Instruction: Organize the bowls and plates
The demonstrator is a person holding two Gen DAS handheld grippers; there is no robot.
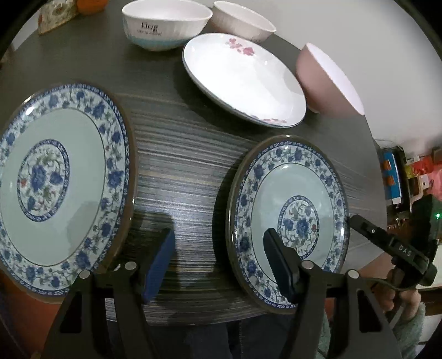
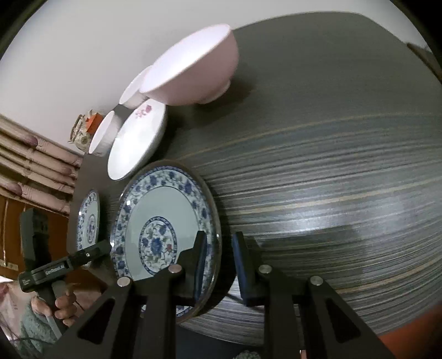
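Note:
Two blue floral plates lie on the dark striped table [image 1: 187, 154]: a large one [image 1: 55, 187] at the left and a smaller one [image 1: 290, 221] at the right. My left gripper [image 1: 221, 265] is open over the bare table between them, its right finger above the smaller plate's inner rim. My right gripper [image 2: 219, 265] is open with its jaws astride the right rim of the smaller plate [image 2: 163, 234]. A white plate with pink flowers [image 1: 243, 80], a pink bowl [image 1: 328, 80], a white bowl with lettering [image 1: 165, 24] and a second pinkish bowl [image 1: 243, 20] stand further back.
A patterned cloth item and an orange object [image 1: 69, 13] sit at the table's far left corner. The table's right edge [image 1: 373, 171] borders a cluttered area. In the right wrist view the table extends bare to the right [image 2: 331, 165].

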